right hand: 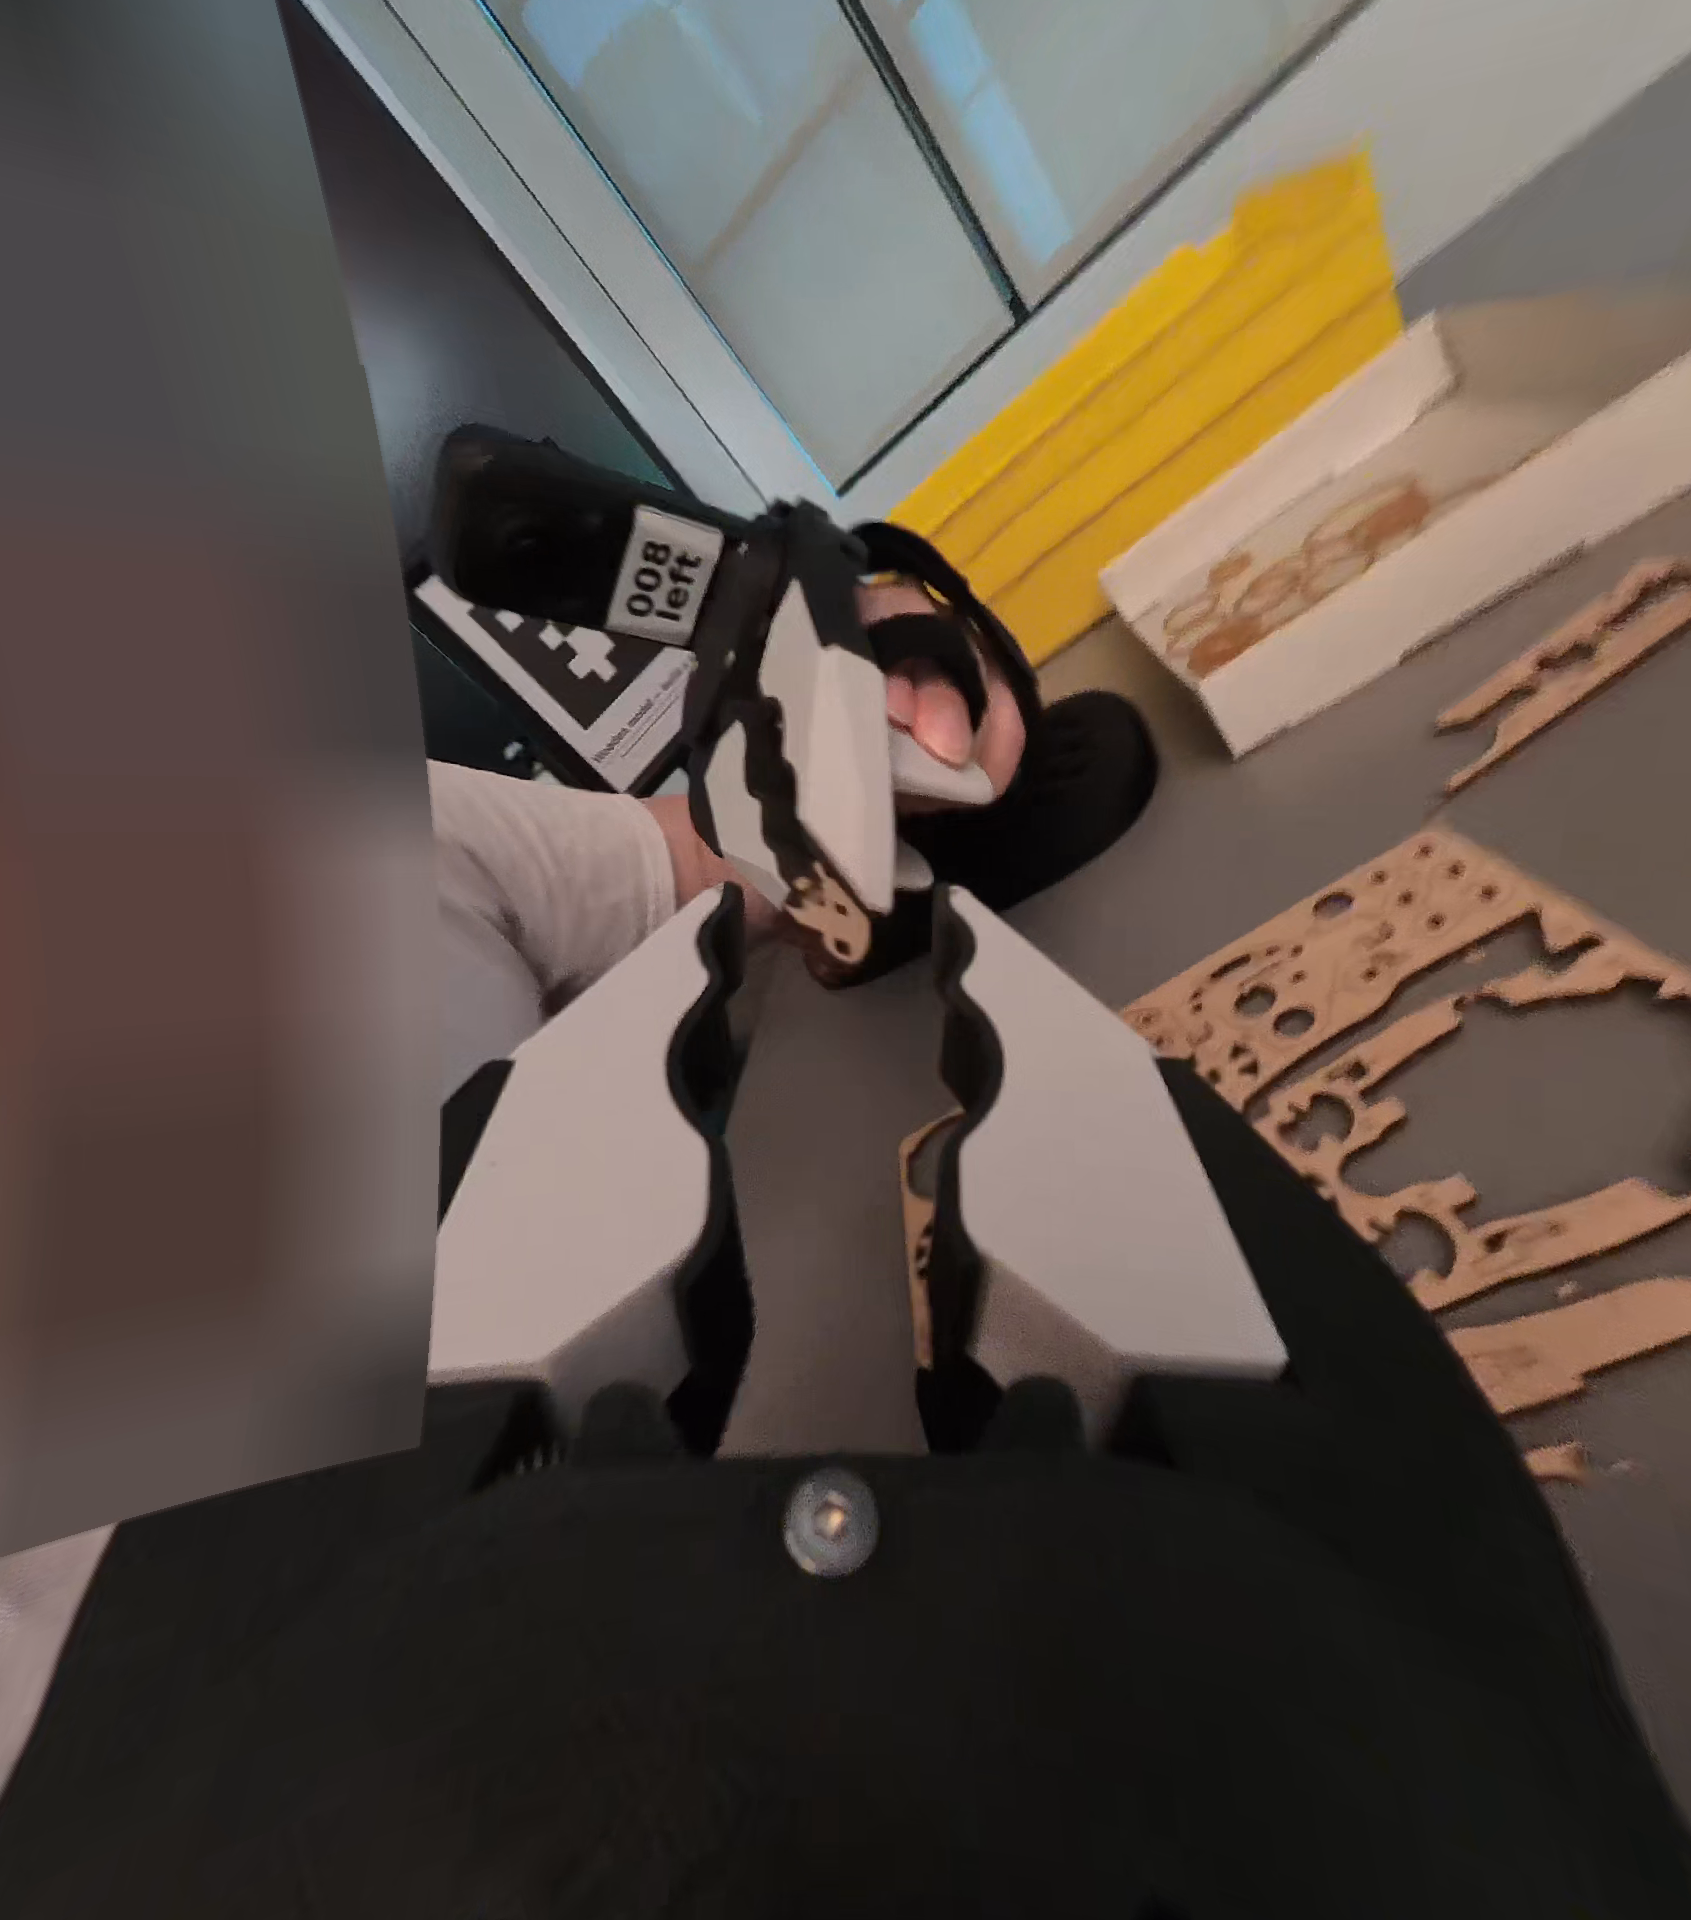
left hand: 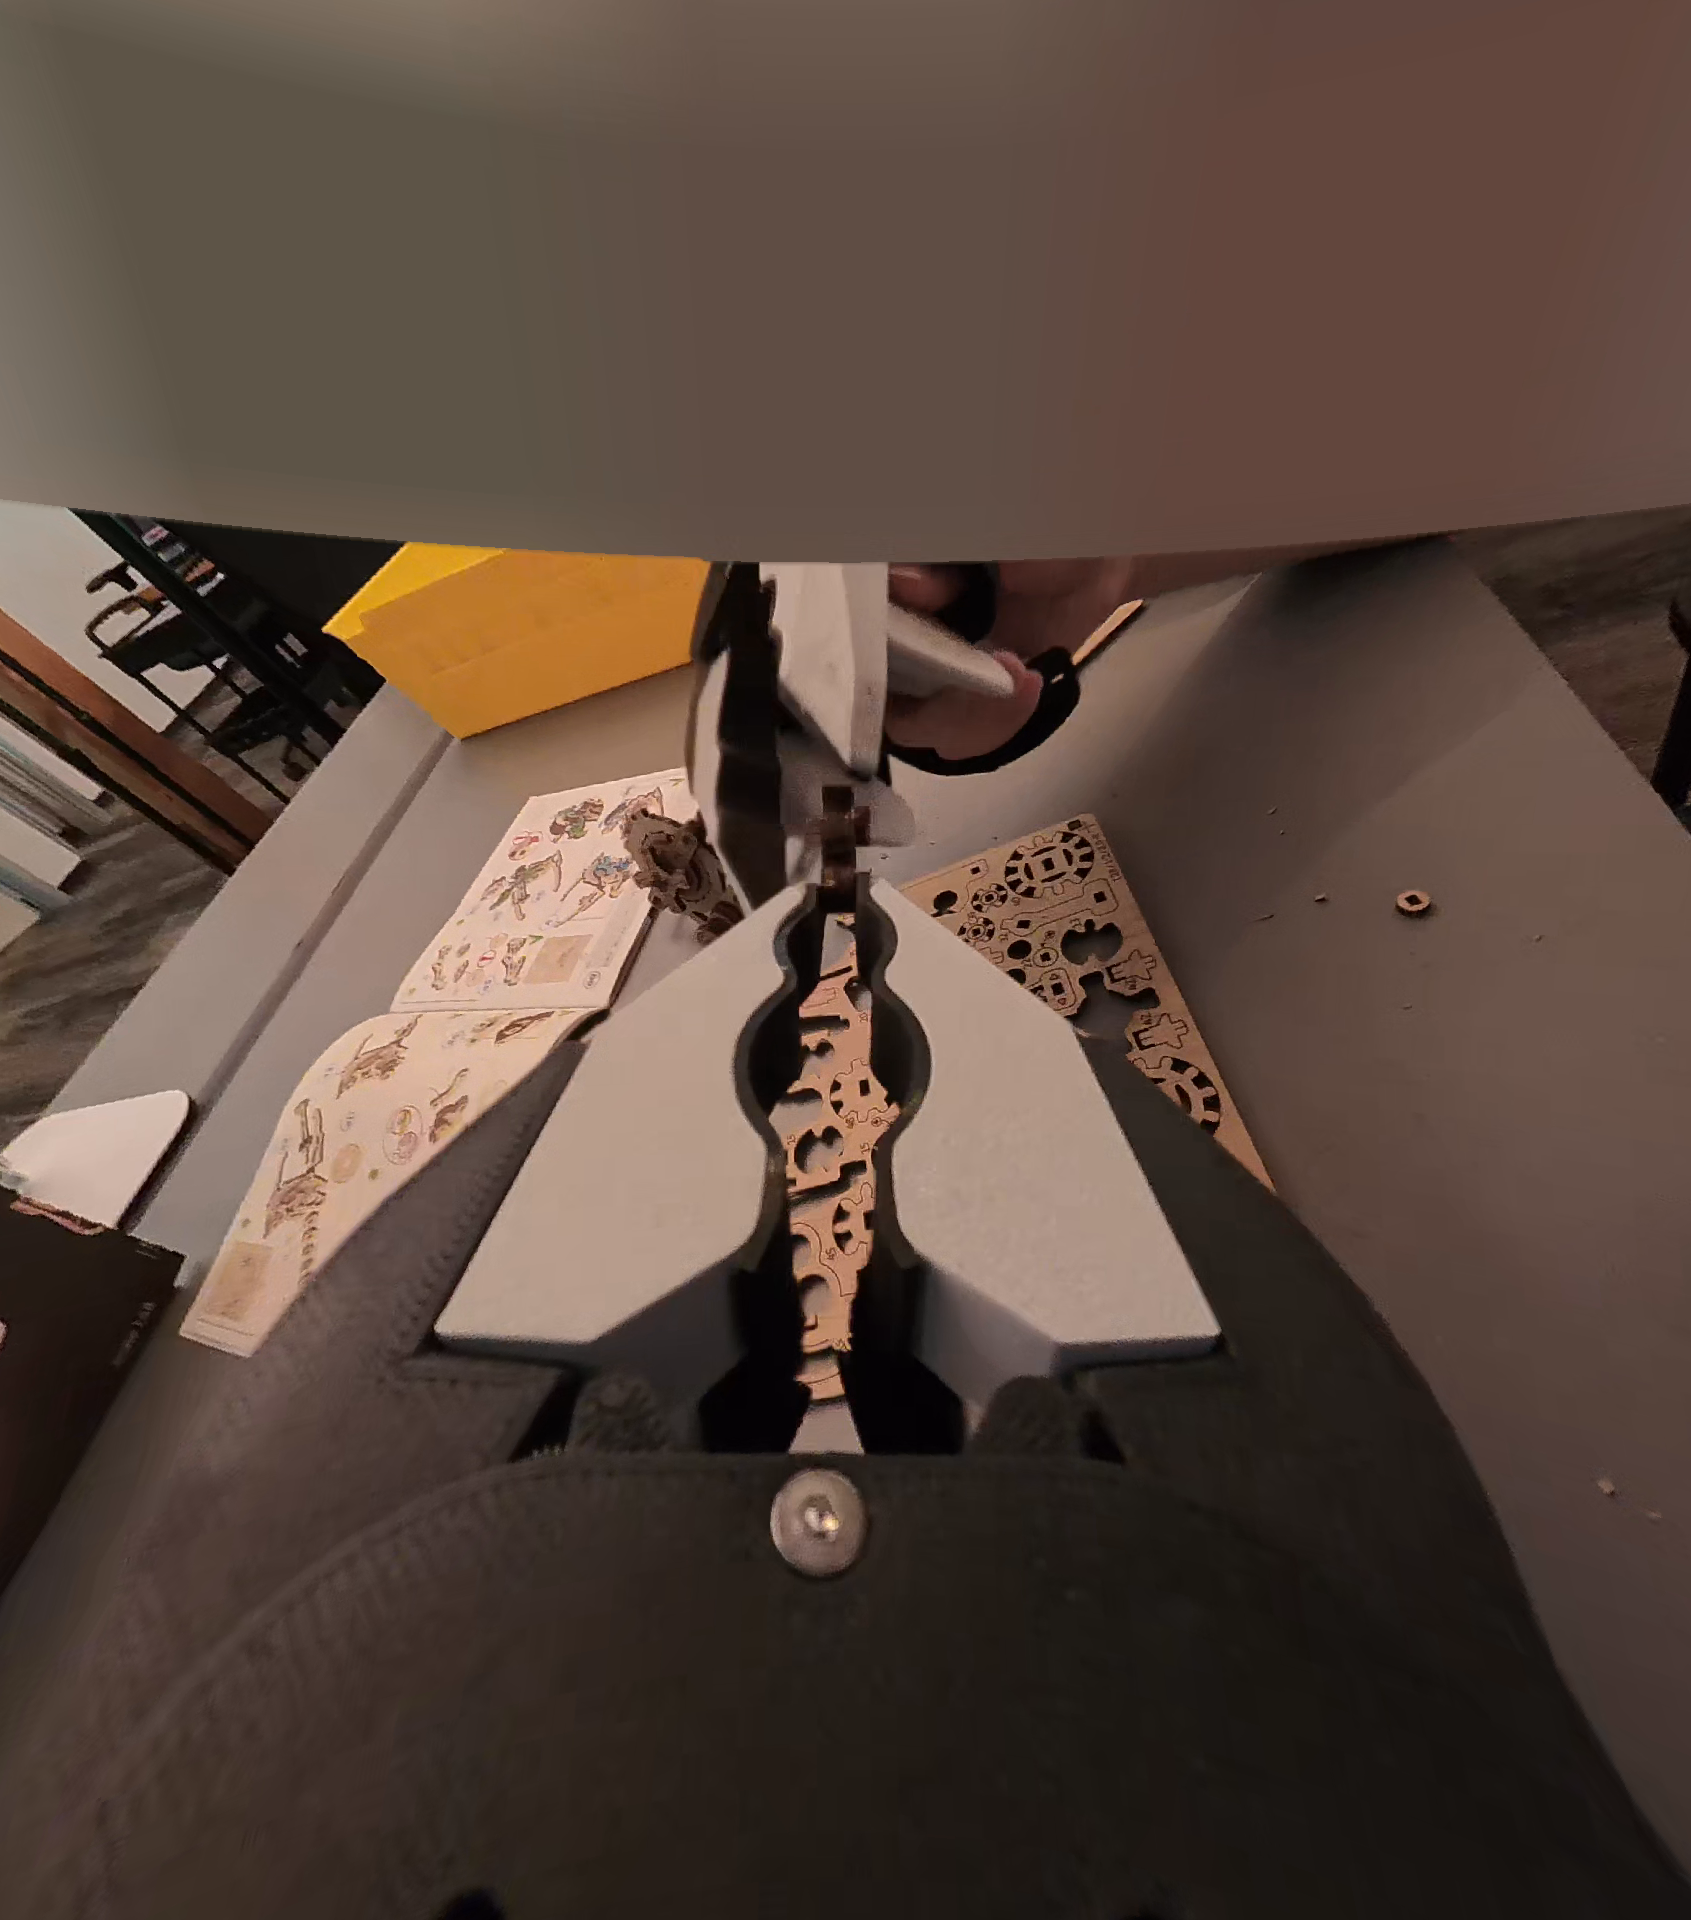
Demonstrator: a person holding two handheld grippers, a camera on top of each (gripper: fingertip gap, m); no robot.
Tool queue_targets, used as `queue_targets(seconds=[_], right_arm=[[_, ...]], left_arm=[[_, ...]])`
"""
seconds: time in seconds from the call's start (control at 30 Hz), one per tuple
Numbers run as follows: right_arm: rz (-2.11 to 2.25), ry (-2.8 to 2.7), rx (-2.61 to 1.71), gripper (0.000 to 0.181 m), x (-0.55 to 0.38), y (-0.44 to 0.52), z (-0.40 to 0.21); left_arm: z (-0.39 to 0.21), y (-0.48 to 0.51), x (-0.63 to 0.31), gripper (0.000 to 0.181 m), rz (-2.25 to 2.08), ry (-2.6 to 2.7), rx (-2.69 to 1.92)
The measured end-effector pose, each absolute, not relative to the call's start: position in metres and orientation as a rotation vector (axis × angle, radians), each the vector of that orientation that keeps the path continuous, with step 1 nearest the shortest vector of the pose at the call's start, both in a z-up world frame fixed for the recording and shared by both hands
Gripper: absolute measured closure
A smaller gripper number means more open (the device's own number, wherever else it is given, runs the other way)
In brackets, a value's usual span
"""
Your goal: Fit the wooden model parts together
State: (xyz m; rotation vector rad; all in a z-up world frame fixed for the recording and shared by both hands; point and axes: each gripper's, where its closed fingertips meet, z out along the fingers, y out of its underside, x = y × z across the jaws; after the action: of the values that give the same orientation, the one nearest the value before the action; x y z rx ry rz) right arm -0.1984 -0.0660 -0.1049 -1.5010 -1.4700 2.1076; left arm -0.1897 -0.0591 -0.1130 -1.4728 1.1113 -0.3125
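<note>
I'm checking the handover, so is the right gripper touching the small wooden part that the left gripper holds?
Apart. In the right wrist view the right gripper stands open, and the small wooden part, pinched in the left gripper, sits between its tips with gaps either side.

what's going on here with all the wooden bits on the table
A person is building a wooden model with two hand-held grippers. The left hand-held gripper is shut on a small wooden part, held up above the grey table. The right hand-held gripper is open, close to that part. Punched-out wooden sheets and an instruction booklet lie around.
</note>
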Motion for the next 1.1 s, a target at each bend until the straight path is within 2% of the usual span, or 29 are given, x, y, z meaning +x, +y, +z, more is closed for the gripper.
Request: queue_targets(seconds=[0.17, 0.37, 0.93, 1.0, 1.1], right_arm=[[1.767, -1.544, -1.267, 0.149, -0.197, -0.062, -0.097], [1.47, -1.633, -1.147, 0.171, -0.198, -0.063, -0.105], [1.479, -1.614, -1.189, 0.172, -0.202, -0.057, -0.104], [1.461, -1.584, -1.172, 0.153, -0.201, -0.052, -0.097], [1.479, -1.437, -1.208, 0.151, -0.194, -0.03, -0.075]], left_arm=[[-0.113, -0.056, -0.192, 0.177, -0.421, 1.043, -1.54], [-0.113, -0.055, -0.192, 0.177, -0.51, 1.006, -1.581], [-0.116, -0.053, -0.193, 0.177, -0.589, 0.968, -1.634], [-0.112, -0.054, -0.195, 0.177, -0.611, 0.95, -1.622], [-0.108, -0.05, -0.201, 0.177, -0.629, 0.908, -1.624]])
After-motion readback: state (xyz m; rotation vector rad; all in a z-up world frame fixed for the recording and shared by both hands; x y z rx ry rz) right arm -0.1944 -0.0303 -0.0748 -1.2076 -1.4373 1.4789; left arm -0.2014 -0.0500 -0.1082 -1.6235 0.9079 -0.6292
